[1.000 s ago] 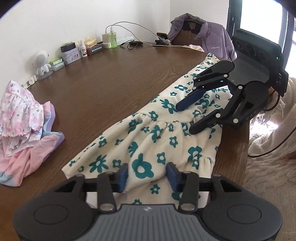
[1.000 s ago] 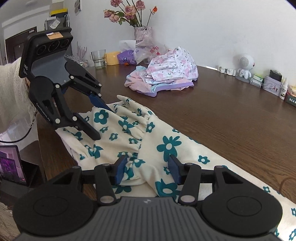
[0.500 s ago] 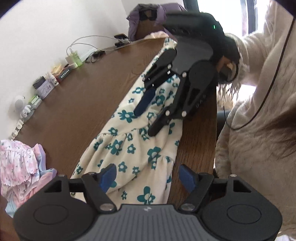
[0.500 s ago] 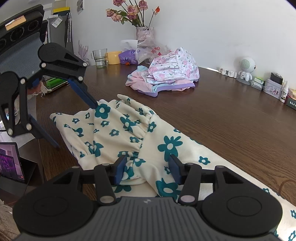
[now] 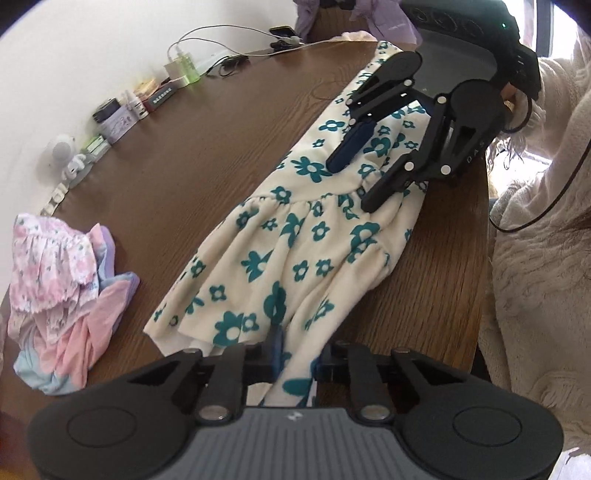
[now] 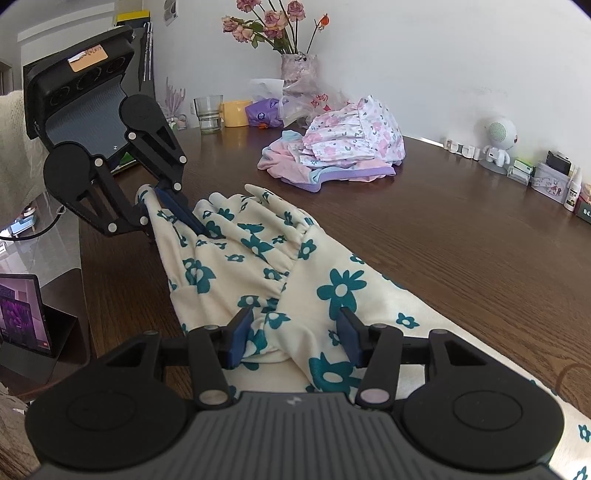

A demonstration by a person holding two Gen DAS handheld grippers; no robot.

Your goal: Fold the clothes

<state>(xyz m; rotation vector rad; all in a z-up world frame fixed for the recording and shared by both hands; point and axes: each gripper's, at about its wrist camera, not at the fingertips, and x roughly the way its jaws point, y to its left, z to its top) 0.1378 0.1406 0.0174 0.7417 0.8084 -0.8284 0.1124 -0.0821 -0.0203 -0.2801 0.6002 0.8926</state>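
Lying lengthwise along table edge: floral dress | left gripper clamped on hem | right gripper spread over gathered waist | soft, light, limp; best held at edges

Both views are lit by bright daylight. In the left wrist view the window at the upper right is blown out to white. Sheen is seen on the table in the right wrist view, strongest near the glass. Shadows are soft and short. Strong fisheye bending is shown: the table edge is curved, and the corners are cut off by dark vignetting. Focus is sharp overall, with slight softness toward the rims.
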